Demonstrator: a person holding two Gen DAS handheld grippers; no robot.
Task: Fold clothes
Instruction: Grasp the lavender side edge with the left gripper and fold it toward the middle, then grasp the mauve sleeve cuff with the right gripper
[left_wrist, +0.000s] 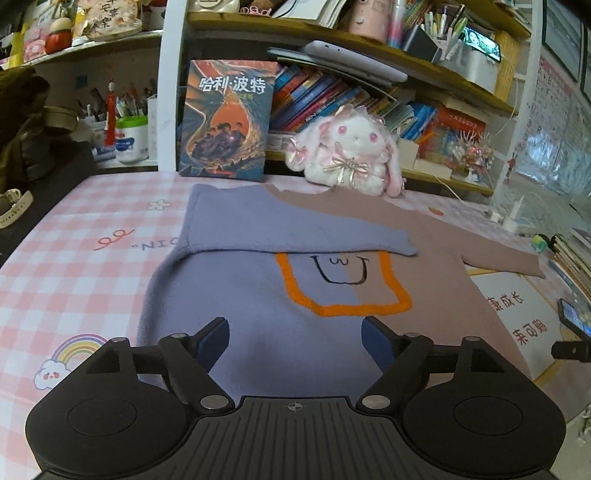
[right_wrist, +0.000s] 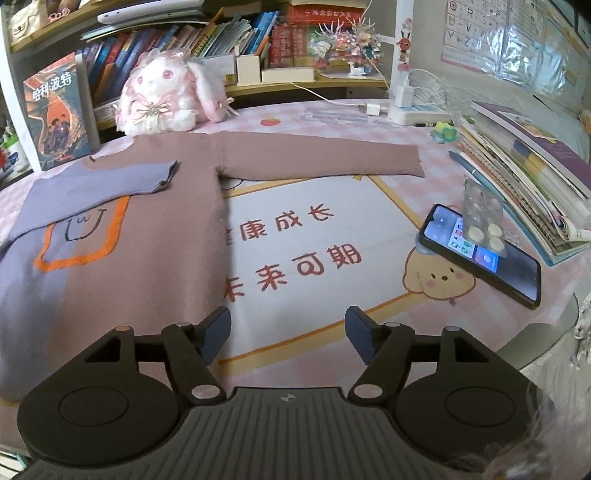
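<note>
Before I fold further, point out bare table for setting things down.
Free: the printed mat between the sweater and the phone, below the outstretched sleeve; also the checked cloth left of the sweater. Crowded: the right edge, with phone and stacked books.

sweater (right_wrist: 155, 236) lies flat on the table (right_wrist: 332, 236), left sleeve (left_wrist: 295, 229) folded on its chest, phone (right_wrist: 480, 258) to the right, plush bunny (right_wrist: 166, 96) behind.

The book (left_wrist: 226, 120) cover reads "哈利·波特", the mat (right_wrist: 295, 254) "康成长" and "未来可期", the tablecloth (left_wrist: 74, 258) "NIC".
</note>
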